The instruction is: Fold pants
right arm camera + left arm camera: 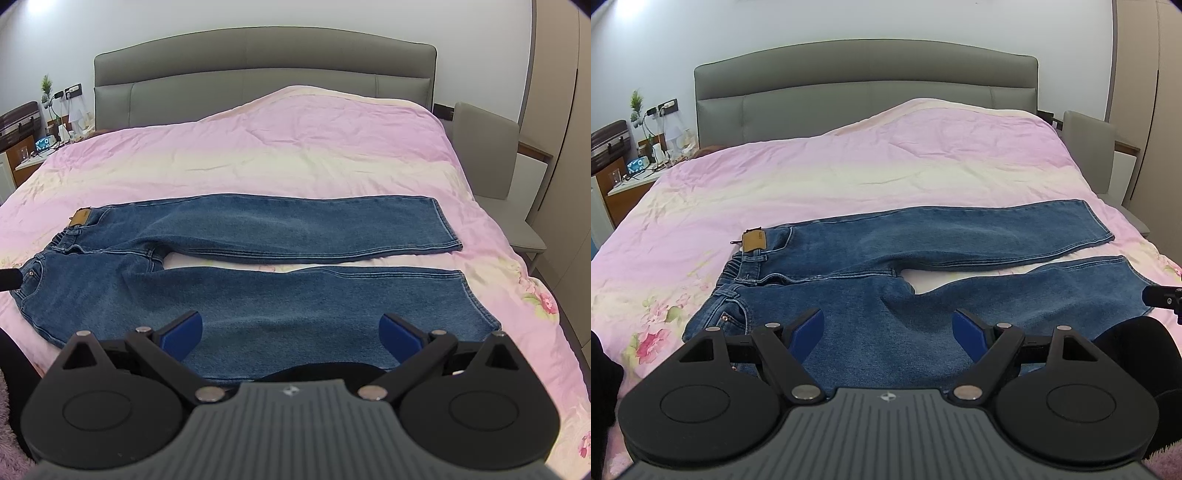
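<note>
Blue jeans [871, 302] lie flat across the pink bedspread, waistband at the left with a tan leather patch [754, 240], both legs stretched to the right and slightly apart. My left gripper [888, 328] is open and empty, hovering above the near hip and thigh. In the right wrist view the jeans [280, 302] fill the middle; my right gripper [291, 330] is open and empty above the near leg, left of its hem [480, 299]. A black tip of the other gripper shows at each view's edge.
The pink floral bedspread [886, 162] covers a bed with a grey padded headboard [864, 88]. A cluttered nightstand [639, 166] stands at the left. A grey chair [495, 155] and a beige wardrobe are at the right.
</note>
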A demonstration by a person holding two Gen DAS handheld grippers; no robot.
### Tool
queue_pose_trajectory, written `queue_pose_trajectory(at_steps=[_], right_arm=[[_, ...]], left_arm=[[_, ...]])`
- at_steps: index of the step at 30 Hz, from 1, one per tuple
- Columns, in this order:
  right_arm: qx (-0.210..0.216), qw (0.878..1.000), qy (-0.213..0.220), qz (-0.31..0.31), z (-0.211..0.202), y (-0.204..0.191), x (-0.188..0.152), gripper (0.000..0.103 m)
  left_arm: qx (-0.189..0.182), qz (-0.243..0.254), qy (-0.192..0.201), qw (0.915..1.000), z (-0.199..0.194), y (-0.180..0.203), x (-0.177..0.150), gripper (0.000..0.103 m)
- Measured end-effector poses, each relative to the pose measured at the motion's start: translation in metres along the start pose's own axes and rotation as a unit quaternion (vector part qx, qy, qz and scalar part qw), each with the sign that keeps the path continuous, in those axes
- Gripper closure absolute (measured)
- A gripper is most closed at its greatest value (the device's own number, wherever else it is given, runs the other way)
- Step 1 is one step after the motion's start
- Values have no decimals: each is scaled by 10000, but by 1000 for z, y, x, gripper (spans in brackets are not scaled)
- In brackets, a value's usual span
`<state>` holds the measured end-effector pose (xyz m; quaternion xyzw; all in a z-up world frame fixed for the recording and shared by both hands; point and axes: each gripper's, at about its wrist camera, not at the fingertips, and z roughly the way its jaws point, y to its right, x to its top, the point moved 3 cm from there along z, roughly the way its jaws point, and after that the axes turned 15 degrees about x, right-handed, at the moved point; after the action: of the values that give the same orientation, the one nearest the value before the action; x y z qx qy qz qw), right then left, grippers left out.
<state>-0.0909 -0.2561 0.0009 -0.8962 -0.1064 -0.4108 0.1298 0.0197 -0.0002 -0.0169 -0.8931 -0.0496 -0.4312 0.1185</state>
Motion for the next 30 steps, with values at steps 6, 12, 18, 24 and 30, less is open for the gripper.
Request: queue_pose_trajectory(at_steps=[6,12,18,24,30], right_arm=[[-9,10000,9,29,0,1,0,5],[-7,10000,11,32,0,2,1,5],[-6,10000,8,38,0,2,1,5],[-7,10000,4,36,0,2,0,5],[5,10000,-14,59,0,3,1,5]], left_arm=[[-22,49,4,10000,0,3,0,10],[-17,70,13,10000,-1,5,1,10],[-4,113,20,9999,-1,7,2,10],[-6,118,19,9999,-1,7,2,10],[-4,125,16,9999,-1,7,1,10]])
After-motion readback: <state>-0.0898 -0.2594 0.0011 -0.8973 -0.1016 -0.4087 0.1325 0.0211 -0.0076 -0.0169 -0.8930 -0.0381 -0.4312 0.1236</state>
